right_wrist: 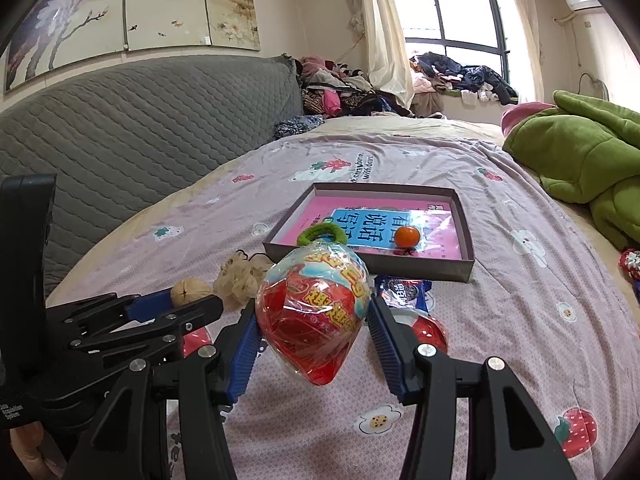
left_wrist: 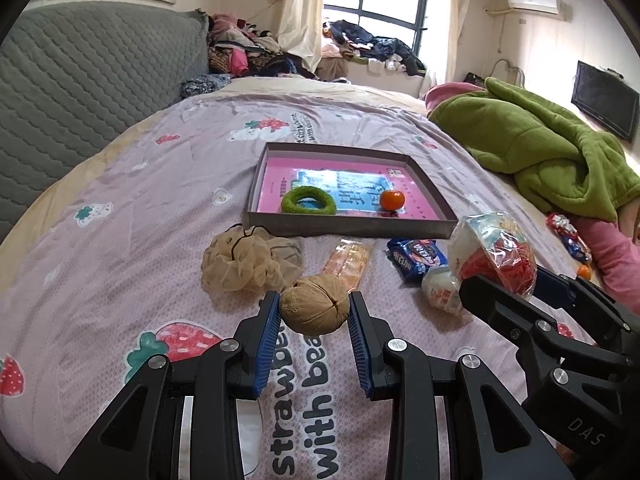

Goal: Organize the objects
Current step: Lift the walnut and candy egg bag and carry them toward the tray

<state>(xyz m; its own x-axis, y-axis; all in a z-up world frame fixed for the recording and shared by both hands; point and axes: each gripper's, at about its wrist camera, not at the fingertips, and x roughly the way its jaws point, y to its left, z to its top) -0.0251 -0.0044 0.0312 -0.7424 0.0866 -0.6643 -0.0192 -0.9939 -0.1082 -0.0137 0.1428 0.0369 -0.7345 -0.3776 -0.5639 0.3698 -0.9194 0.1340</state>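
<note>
Walnut point(left_wrist: 314, 304) between left gripper point(left_wrist: 314, 314) pads, above strawberry-print bedsheet point(left_wrist: 120, 184).

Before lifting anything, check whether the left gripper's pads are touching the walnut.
Touching. In the left wrist view both blue pads of the left gripper press the walnut's sides, with no gap visible.

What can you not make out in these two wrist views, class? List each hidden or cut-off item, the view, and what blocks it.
1. Right wrist view: the green ring in the box is half hidden by the wrapped snack.
2. Right wrist view: the blue packet is partly covered by the snack and a right finger.
3. Left wrist view: the white-red packet sits behind the right gripper; its label is unreadable.
4. Left wrist view: the walnut's underside is hidden.
</note>
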